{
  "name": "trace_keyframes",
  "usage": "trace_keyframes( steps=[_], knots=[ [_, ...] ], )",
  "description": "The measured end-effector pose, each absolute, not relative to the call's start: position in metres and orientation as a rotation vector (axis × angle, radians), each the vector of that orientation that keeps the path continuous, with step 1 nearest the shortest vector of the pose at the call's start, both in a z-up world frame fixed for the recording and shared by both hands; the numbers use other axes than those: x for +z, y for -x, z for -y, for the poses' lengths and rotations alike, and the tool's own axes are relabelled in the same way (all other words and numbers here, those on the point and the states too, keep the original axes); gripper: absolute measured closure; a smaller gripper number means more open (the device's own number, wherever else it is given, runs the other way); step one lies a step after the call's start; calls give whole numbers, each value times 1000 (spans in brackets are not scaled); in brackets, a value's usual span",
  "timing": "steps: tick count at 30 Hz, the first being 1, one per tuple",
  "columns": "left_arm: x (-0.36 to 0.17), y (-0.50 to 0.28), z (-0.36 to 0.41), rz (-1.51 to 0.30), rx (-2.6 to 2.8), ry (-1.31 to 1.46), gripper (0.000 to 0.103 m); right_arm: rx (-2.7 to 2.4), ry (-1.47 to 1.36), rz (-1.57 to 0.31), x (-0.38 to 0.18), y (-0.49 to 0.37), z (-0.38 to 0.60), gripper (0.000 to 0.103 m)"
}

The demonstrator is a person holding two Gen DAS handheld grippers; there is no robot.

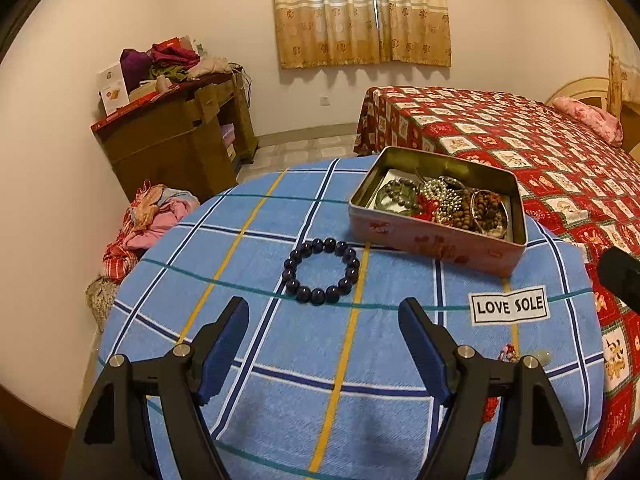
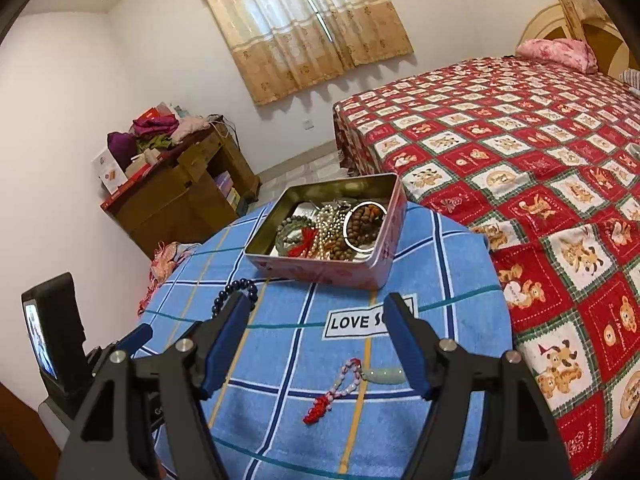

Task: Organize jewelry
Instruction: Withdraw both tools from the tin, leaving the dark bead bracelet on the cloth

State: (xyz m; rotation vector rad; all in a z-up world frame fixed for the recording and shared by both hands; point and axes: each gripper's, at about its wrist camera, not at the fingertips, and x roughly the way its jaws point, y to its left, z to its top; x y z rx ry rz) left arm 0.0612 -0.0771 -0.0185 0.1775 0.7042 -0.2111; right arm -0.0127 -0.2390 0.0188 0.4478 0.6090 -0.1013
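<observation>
left gripper (image 1: 322,314) held wide open, empty, lined up just behind the dark bead bracelet (image 1: 321,271) | right gripper (image 2: 320,312) spread, empty, above the jade pendant (image 2: 382,375) | tin (image 1: 436,236) parked ahead for drop-offs

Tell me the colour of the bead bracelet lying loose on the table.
Dark purple, almost navy. The bracelet shows best in the left wrist view.

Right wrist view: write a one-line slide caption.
Open right gripper above a jade pendant on the blue plaid cloth, before a jewelry-filled tin.
</observation>
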Motion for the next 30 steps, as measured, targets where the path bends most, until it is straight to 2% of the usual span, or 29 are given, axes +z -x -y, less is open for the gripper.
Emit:
trace_keyframes(
  steps=[18, 30],
  knots=[
    [-38, -57, 52, -744, -213, -150, 26, -126, -338, -591, 17, 26, 224, 30],
    [-55, -64, 5, -762, -328, -9, 26, -114, -318, -625, 1, 26, 223, 30]
  ],
)
